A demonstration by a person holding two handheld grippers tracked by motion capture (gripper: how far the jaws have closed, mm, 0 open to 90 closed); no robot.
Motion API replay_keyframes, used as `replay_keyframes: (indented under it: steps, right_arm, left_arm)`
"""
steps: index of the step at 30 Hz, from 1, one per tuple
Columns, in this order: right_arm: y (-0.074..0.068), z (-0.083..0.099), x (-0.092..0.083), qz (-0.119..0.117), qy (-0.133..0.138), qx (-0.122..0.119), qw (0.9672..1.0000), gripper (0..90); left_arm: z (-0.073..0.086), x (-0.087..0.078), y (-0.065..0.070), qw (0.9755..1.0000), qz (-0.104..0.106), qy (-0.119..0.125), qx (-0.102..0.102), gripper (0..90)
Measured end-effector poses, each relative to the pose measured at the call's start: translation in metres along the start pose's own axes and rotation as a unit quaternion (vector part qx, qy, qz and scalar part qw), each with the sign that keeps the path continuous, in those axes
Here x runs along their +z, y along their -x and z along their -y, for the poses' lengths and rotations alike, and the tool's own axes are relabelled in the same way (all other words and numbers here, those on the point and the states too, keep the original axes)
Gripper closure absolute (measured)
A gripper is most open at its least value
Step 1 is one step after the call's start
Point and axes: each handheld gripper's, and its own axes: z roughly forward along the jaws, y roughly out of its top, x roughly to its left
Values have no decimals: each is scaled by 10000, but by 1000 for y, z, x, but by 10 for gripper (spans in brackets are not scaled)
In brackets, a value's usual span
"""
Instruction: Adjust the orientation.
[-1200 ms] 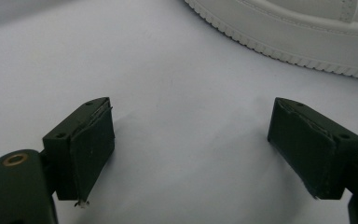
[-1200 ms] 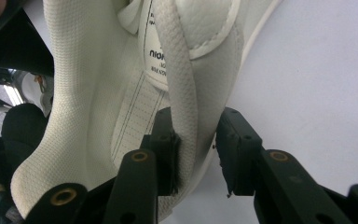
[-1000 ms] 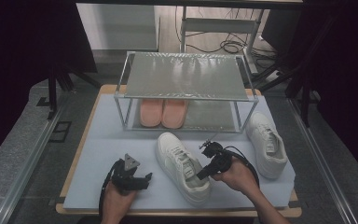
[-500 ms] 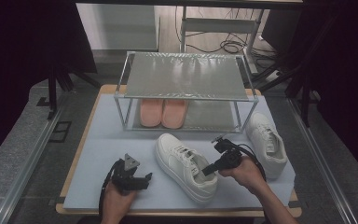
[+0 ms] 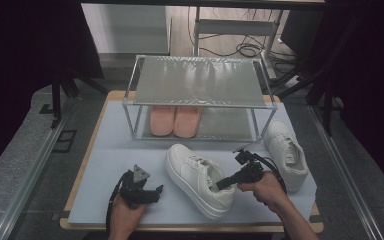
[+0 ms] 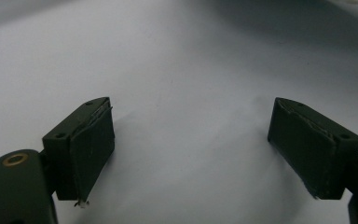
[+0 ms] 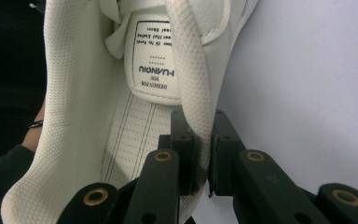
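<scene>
Nearby, second sneaker (image 5: 286, 152) beside shelf rack (image 5: 196, 82)

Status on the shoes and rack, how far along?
Done: pink slippers sit on the rack's lower shelf. In hand: right gripper has just closed on the near white sneaker's collar. Left: that sneaker and the second sneaker are on the mat; left gripper open, idle.
</scene>
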Motion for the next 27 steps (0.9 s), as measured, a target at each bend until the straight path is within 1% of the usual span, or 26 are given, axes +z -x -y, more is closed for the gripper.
replay_keyframes:
  steps: [3,7,12,16,18,22,27]
  right_arm:
    - [-3,0,-1,-56,45,-42,10000,831]
    - [-8,-2,-5,-209,135,-96,9996,831]
    - [-16,-5,-12,-369,296,-184,9987,831]
    - [-25,-10,-18,-489,401,-305,9975,830]
    - [-29,-12,-21,-525,430,-315,9972,830]
    - [-38,-17,-28,-626,510,-412,9959,830]
    - [-46,-23,-36,-679,613,-485,9946,830]
  left_arm:
    - [0,0,0,10000,0,0,-2,145]
    - [0,0,0,10000,1,0,-2,145]
    - [0,0,0,10000,-2,17,-23,145]
    - [0,0,0,10000,-8,11,-3,145]
    - [0,0,0,10000,-8,12,-2,145]
    - [0,0,0,10000,-4,10,-2,145]
    - [0,0,0,10000,3,2,-14,144]
